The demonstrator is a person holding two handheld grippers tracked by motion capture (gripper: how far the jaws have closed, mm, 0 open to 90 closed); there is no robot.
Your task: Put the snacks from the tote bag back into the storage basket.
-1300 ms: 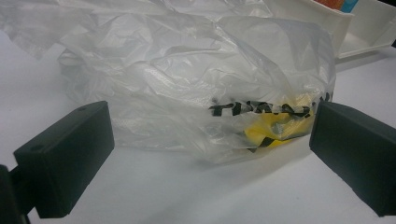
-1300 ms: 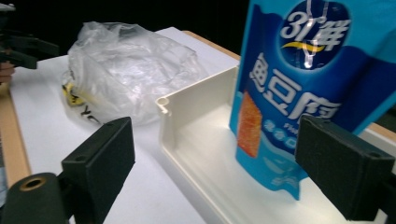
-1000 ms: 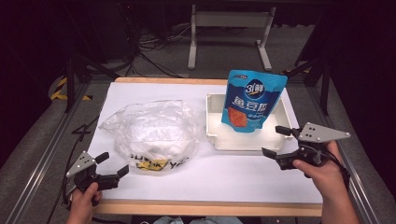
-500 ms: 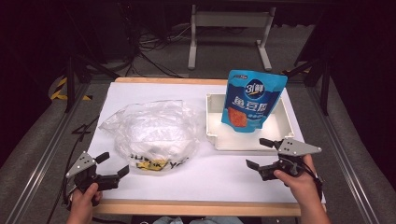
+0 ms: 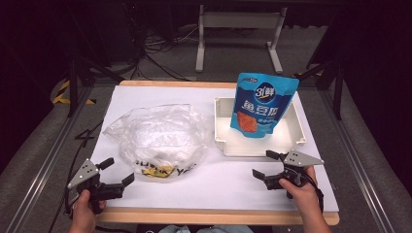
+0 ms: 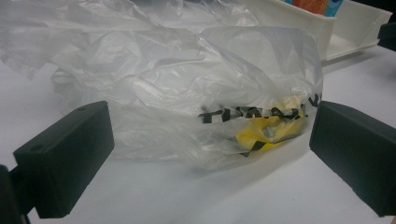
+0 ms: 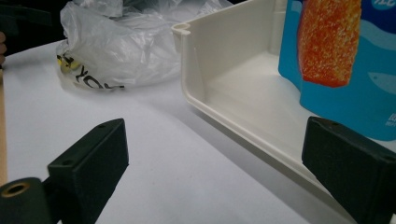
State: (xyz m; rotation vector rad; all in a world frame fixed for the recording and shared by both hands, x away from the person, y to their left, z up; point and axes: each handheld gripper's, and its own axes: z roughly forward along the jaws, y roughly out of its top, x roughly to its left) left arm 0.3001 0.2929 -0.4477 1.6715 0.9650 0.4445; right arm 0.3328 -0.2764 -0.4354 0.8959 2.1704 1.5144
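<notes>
A crumpled clear plastic bag [image 5: 158,141] with black lettering and something yellow inside lies on the white table left of centre. A blue snack pouch [image 5: 262,104] stands upright in a cream tray [image 5: 221,141] at the right. My left gripper [image 5: 120,170] rests open at the table's front left, its jaws pointing at the bag [image 6: 187,93] from a short way off. My right gripper [image 5: 262,163] sits low in front of the tray's near wall [image 7: 224,79]. Its jaws have just been opening and stand wide with nothing between them, and the pouch [image 7: 336,60] rises beyond them.
The white sheet ends at a wooden table edge [image 5: 214,216] just behind both hands. A metal frame [image 5: 238,29] and cables lie on the dark floor past the far edge. Bare table surface [image 5: 218,179] lies between the two grippers.
My right gripper has come down from beside the tray's near right corner to just above the table in front of the tray, shifting a little left. The left gripper has stayed put.
</notes>
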